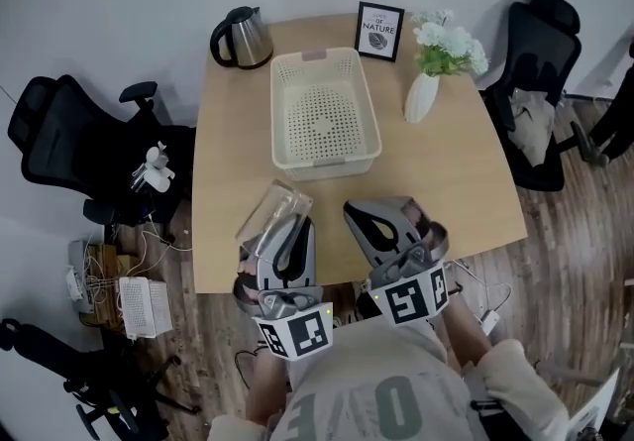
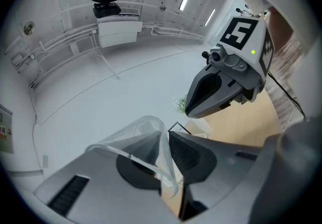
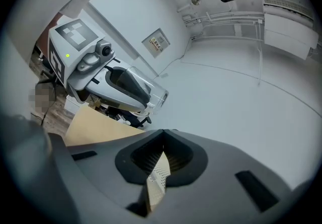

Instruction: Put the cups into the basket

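Left tool (image 2: pixel 165 136): clamped on the wall of a clear plastic cup (image 2: pixel 132 140), one jaw inside the cup, the other outside. Cup carried over the near edge of the table (image 1: pixel 446 181), short of the basket (image 1: pixel 278 117).
Right tool (image 3: pixel 162 133): jaws closed tip to tip, nothing between; just beside the left one, apart from it.
Basket: beige, perforated, mid-table.
Beyond basket: kettle (image 1: pixel 243 37), framed print (image 1: pixel 380 31), white vase (image 1: pixel 421 97) with flowers.

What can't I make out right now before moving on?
- Cup base: left gripper view, behind the fingers.
- Basket: right gripper view, only a sliver past the shut fingers.
- Table near edge: head view, under left gripper and right gripper.
- Frame print: head view, too small.
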### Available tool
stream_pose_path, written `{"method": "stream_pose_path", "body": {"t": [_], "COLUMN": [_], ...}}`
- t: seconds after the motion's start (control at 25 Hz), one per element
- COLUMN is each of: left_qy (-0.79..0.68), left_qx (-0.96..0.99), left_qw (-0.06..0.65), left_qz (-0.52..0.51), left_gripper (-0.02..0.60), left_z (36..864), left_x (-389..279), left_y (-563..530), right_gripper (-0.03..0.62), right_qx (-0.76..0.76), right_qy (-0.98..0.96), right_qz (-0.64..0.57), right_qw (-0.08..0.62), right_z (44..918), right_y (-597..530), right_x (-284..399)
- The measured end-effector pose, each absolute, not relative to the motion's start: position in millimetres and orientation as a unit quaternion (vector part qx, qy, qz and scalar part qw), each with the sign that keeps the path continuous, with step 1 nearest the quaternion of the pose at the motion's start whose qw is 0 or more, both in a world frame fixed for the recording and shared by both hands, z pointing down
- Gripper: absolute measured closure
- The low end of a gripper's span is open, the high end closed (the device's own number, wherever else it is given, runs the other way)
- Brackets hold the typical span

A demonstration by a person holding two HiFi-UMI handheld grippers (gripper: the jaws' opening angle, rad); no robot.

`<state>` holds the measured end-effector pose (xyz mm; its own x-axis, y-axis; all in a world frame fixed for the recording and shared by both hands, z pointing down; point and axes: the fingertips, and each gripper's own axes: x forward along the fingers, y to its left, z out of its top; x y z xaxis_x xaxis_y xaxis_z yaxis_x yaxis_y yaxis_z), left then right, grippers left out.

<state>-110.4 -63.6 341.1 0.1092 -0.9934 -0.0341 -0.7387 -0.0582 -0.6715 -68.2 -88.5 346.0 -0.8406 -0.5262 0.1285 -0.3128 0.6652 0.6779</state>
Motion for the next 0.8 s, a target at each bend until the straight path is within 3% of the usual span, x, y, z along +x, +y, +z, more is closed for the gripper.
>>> {"method": "stream_pose_path", "body": {"t": [0.8], "left_qy": [0.634], "left_qx": [-0.674], "left_qw": [0.284], "left_qz": [-0.252], "left_gripper": [0.522], "left_z": [324.4], "left_x": [-114.2], "left_y": [-173.0], "right_gripper": [0.597], "right_qx": [0.231], "right_qy": [-0.907], "right_qz": [-0.323], "right_qw": [0.138], "right_z": [336.4], "right_y": [-199.5], "right_x": [-58.8]}}
